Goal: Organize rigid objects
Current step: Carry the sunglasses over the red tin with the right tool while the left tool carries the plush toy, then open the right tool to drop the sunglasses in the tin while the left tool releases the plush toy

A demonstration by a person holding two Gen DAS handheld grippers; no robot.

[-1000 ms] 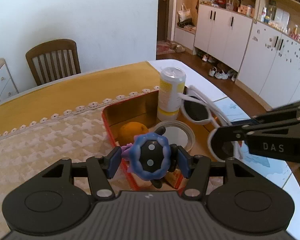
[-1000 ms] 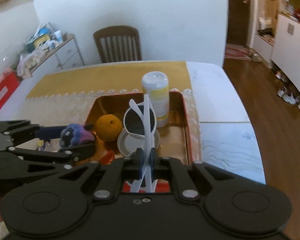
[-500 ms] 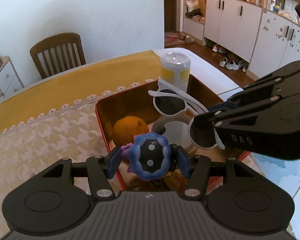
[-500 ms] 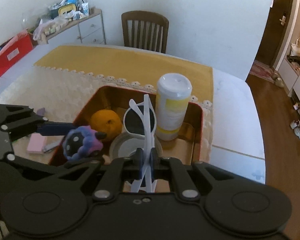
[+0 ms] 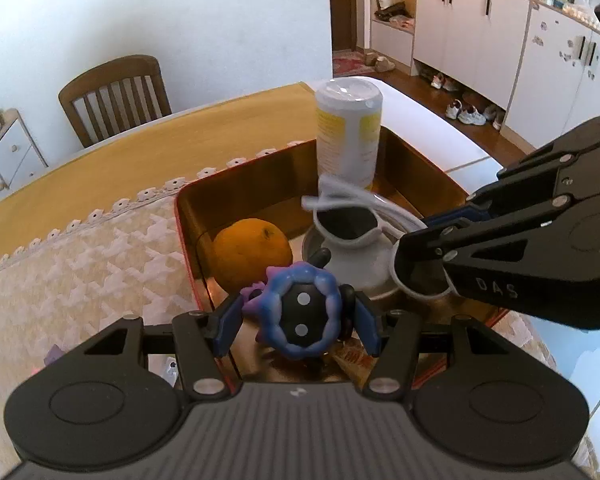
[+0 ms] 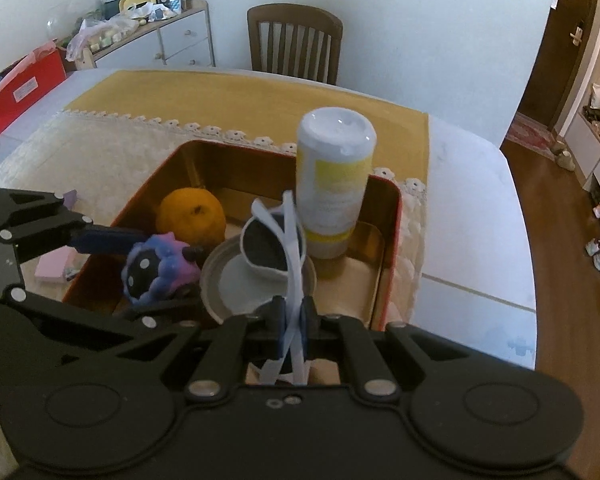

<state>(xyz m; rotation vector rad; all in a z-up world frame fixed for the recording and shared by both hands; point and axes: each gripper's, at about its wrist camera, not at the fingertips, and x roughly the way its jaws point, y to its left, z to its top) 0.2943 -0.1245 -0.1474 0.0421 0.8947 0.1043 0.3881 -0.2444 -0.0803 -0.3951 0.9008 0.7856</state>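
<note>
My left gripper is shut on a blue and purple round toy figure, held over the near end of a red tin box with a golden inside. The toy also shows in the right wrist view. My right gripper is shut on white sunglasses and holds them over a round lid inside the box. The sunglasses show in the left wrist view. An orange and an upright white and yellow canister stand in the box.
The box sits on a cream lace cloth over a yellow runner on a white table. A pink pad and small items lie left of the box. A wooden chair stands at the far side. Table edge is at right.
Both grippers have moved closer over the box and lower. The sunglasses now hang just above the round lid, and the toy sits nearer the orange. Both grips are unchanged.
</note>
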